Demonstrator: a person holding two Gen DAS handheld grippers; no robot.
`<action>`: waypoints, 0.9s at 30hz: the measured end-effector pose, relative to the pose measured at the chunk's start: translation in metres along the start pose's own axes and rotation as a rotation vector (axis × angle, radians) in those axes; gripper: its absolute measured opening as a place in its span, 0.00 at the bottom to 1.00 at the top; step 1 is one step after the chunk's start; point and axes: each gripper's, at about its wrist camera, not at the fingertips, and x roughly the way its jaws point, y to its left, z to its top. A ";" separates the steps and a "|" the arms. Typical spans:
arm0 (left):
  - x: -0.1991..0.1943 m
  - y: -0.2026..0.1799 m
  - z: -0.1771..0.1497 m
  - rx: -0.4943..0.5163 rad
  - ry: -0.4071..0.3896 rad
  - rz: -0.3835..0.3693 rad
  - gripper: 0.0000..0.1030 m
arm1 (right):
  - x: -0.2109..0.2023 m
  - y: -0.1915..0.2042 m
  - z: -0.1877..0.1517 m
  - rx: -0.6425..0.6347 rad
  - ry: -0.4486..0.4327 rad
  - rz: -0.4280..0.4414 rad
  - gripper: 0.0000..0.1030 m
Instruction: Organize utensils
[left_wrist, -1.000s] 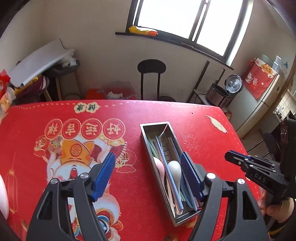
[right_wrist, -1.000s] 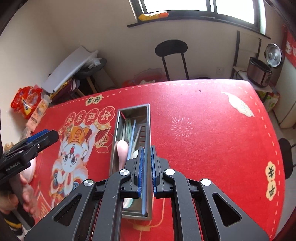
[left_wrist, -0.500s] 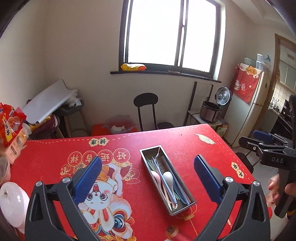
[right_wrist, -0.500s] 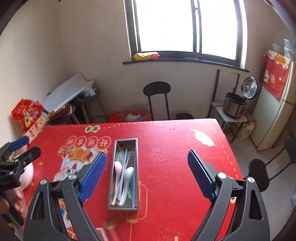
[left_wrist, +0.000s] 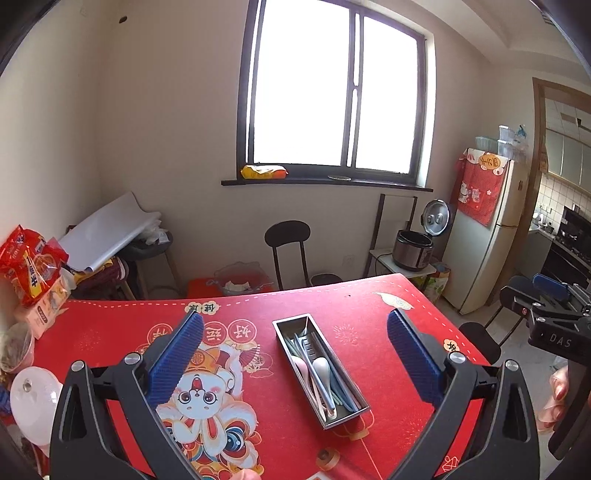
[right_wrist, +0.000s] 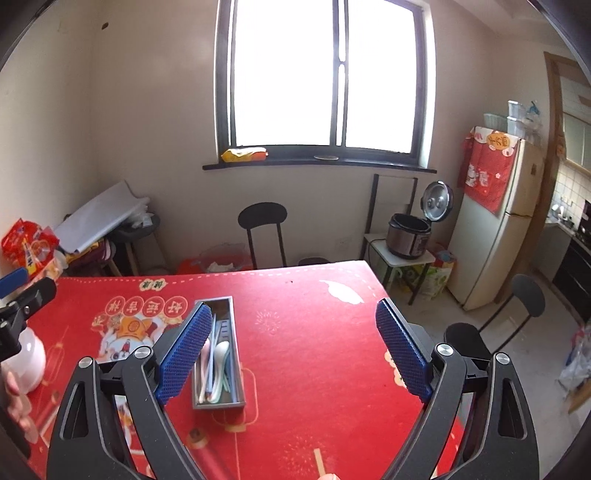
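A steel utensil tray (left_wrist: 355, 415) (right_wrist: 238, 400) lies on the red tablecloth (left_wrist: 369, 306) (right_wrist: 314, 306). It holds a pink spoon (left_wrist: 301, 365), a white spoon (left_wrist: 320, 365) (right_wrist: 222, 349), and several pastel chopsticks (left_wrist: 338, 387). My left gripper (left_wrist: 295, 354) is open and empty, raised well above the table. My right gripper (right_wrist: 293, 345) is also open and empty, held high to the right of the tray. Each gripper shows at the edge of the other's view.
A white lidded pot (left_wrist: 35, 402) (right_wrist: 27, 354) stands at the table's left edge, with snack packets (left_wrist: 31, 266) behind it. A black chair (left_wrist: 288, 236) is behind the table. A rice cooker (left_wrist: 413, 251) and a fridge (left_wrist: 480, 236) stand at the right.
Both grippers have lifted up and back from the tray. The right gripper has gone from shut to wide open, and the left has opened wider. The utensils lie in the tray.
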 end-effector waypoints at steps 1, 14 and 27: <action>-0.003 -0.002 -0.001 0.004 -0.006 -0.004 0.94 | -0.002 -0.001 -0.001 0.007 -0.005 -0.011 0.85; -0.011 -0.006 -0.007 -0.030 -0.007 -0.009 0.94 | -0.013 -0.013 -0.016 0.080 -0.012 -0.106 0.85; -0.007 -0.013 -0.016 -0.018 0.003 -0.036 0.94 | -0.010 -0.013 -0.028 0.083 0.020 -0.185 0.85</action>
